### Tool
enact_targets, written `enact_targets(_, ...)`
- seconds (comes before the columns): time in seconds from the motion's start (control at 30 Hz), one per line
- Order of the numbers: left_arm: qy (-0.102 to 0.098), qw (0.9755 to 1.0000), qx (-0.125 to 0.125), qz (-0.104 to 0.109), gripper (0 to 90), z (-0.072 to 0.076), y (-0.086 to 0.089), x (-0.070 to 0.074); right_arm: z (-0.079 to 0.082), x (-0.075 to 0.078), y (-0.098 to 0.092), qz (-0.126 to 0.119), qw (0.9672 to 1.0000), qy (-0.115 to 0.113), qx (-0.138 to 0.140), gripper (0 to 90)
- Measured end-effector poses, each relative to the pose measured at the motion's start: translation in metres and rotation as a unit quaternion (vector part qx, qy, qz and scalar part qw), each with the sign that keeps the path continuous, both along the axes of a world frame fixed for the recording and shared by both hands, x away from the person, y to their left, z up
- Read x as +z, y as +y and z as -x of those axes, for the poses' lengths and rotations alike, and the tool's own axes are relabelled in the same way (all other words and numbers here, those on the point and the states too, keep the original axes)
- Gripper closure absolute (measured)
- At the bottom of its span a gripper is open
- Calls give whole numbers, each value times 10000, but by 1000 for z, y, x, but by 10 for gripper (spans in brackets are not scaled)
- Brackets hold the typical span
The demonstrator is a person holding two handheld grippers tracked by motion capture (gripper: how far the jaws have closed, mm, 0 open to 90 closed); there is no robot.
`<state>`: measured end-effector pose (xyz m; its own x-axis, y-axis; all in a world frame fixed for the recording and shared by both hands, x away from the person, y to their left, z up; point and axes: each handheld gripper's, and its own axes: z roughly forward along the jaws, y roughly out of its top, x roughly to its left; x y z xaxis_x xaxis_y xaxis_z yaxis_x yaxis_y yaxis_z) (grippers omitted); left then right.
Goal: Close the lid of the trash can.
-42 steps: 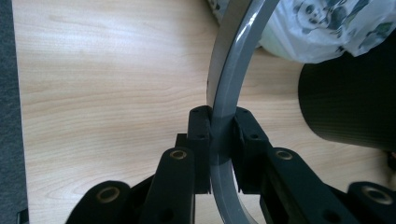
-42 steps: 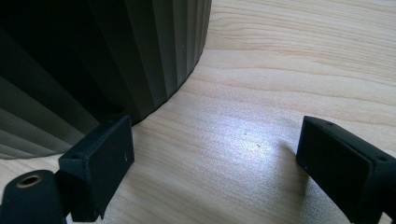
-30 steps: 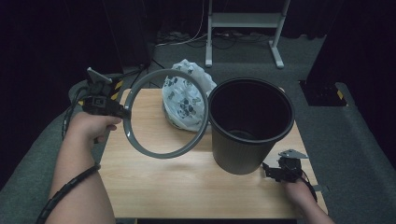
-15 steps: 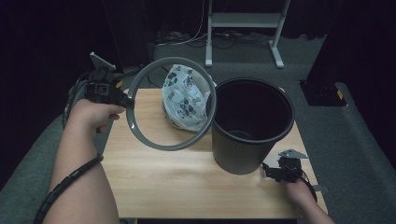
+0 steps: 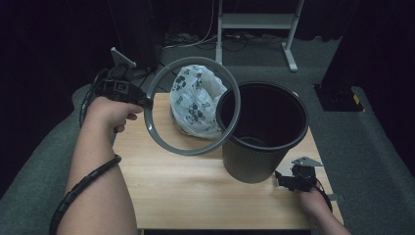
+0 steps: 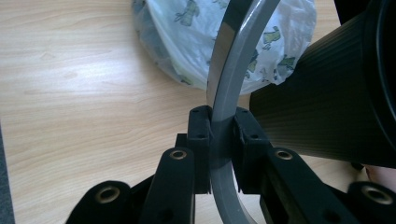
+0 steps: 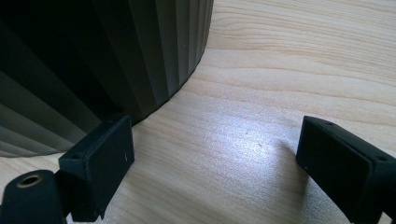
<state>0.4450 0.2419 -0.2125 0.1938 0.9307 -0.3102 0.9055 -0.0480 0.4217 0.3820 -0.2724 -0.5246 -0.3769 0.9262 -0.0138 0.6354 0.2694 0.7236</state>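
A light wooden rectangular table point(image 5: 161, 191) is seen from above, set on grey carpet in a dark room. A round black ribbed plastic waste bin point(image 5: 262, 132) stands upright on the right half of the table, nearer the far edge than the near one, its mouth open and its inside dark. Just to its left, by the far edge, a crumpled white plastic bag with a dark printed pattern point(image 5: 195, 105) is lying on the wood, touching or nearly touching the bin's wall.

A flat grey plastic ring point(image 5: 193, 110), about as wide as the bin's mouth, is held up in the air above the far left part of the table, tilted on edge, so that the bag is seen through it and its right side overlaps the bin's rim. The ring is gripped at its left side by the left gripper point(image 5: 142, 100), whose jaws are seen clamped on the band in the left gripper view point(image 6: 219, 140), with the bag and the bin's ribbed wall beyond.

The right gripper point(image 5: 286, 178) is held low near the table's near right corner, just beside the foot of the bin. In the right gripper view point(image 7: 210, 158) its two black jaws are spread wide apart over bare wood, with nothing between them, the left one close to the bin's base

A white metal stand point(image 5: 254, 22) is seen on the floor beyond the table
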Motion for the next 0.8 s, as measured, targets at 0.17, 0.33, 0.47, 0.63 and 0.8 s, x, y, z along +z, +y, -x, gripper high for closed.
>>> enact_targets(0.17,-21,10000,-93,-16,788,-6,-16,3,0,0,0,-2,10000,-2,5,110)
enact_targets(0.33,-19,9998,-219,-30,788,-11,-32,7,0,0,0,-2,10000,2,6,110)
enact_targets(0.47,-38,9996,-266,-45,787,-15,-44,11,0,0,0,-4,10000,3,8,110)
enact_targets(0.63,-63,9993,-353,-80,787,-20,-60,12,0,0,0,-2,10000,7,11,109)
enact_targets(0.8,-48,9991,-425,-68,787,-24,-71,13,0,0,0,-2,10000,7,9,110)
